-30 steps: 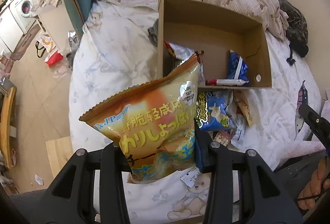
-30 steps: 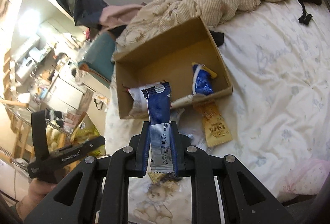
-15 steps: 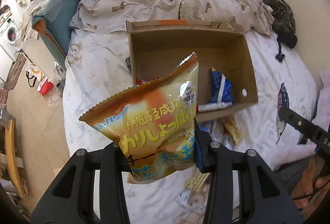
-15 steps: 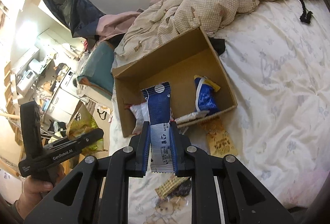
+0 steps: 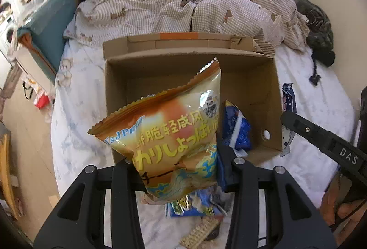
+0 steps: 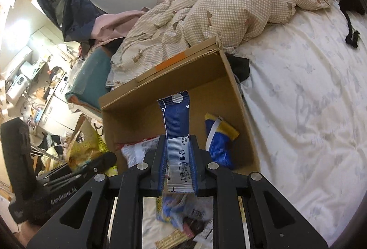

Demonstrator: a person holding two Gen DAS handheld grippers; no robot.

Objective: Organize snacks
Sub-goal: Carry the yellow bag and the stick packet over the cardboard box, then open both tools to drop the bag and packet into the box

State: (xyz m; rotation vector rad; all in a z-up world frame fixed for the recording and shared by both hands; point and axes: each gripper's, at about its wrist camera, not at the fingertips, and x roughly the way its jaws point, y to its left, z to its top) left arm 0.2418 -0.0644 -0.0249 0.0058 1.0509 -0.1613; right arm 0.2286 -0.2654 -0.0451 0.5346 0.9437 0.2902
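Note:
My left gripper [image 5: 179, 157] is shut on a big yellow-orange chip bag [image 5: 169, 134] and holds it above the near edge of an open cardboard box [image 5: 270, 93] on the bed. My right gripper [image 6: 177, 168] is shut on a narrow blue-and-white snack packet [image 6: 176, 120], also held over the box's [image 6: 238, 97] near edge. A blue snack bag [image 6: 218, 143] lies inside the box, and it also shows in the left wrist view [image 5: 236, 129]. A white-and-red packet [image 6: 137, 150] lies in the box at left.
Several loose snack packets [image 6: 181, 214] lie on the white bedsheet [image 6: 309, 111] just in front of the box. A crumpled checked duvet [image 5: 195, 8] is heaped behind the box. The bed's left edge drops to the floor [image 5: 25, 134]. A blue wrapper [image 5: 287, 100] lies right of the box.
Both grippers have moved forward and up toward the box with their packets held. The box now sits closer and more centred in both views.

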